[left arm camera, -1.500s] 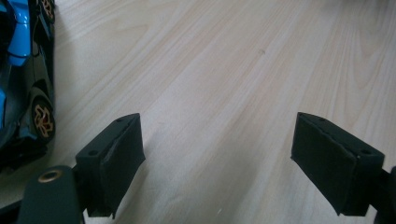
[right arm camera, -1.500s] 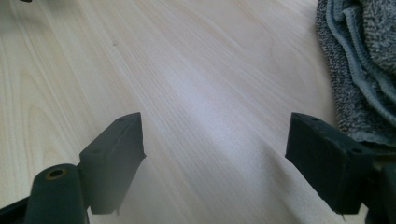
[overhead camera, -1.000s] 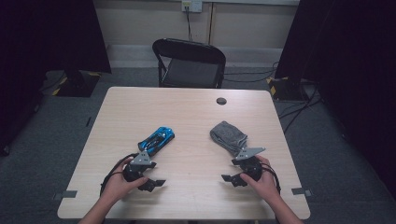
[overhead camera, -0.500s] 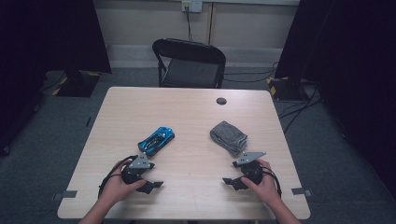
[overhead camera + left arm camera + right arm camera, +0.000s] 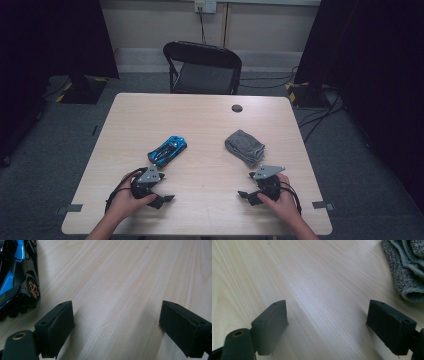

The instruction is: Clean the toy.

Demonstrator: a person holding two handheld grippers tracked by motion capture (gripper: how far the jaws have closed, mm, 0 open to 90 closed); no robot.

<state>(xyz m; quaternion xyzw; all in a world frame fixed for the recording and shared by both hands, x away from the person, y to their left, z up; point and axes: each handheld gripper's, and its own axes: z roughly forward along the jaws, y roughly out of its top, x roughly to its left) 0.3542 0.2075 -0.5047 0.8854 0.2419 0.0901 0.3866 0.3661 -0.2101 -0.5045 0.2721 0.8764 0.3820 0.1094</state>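
A blue and black toy car (image 5: pixel 168 149) lies on the wooden table (image 5: pixel 200 125), left of the middle. Its wheel and side show at the left edge of the left gripper view (image 5: pixel 15 277). My left gripper (image 5: pixel 164 199) rests near the front edge just below the car, open, with bare wood between its jaws (image 5: pixel 117 327). A folded grey cloth (image 5: pixel 245 146) lies right of the middle and appears top right in the right gripper view (image 5: pixel 407 267). My right gripper (image 5: pixel 246 196) sits below the cloth; its jaws have just opened a little further and stand open over bare wood (image 5: pixel 328 326).
A small black round disc (image 5: pixel 237 108) is set in the table towards its far edge. A black folding chair (image 5: pixel 202 67) stands behind the table. Cables run over the floor at the right.
My right gripper has drawn back slightly from the grey cloth towards the near edge. The left gripper, the car and the cloth have stayed where they were.
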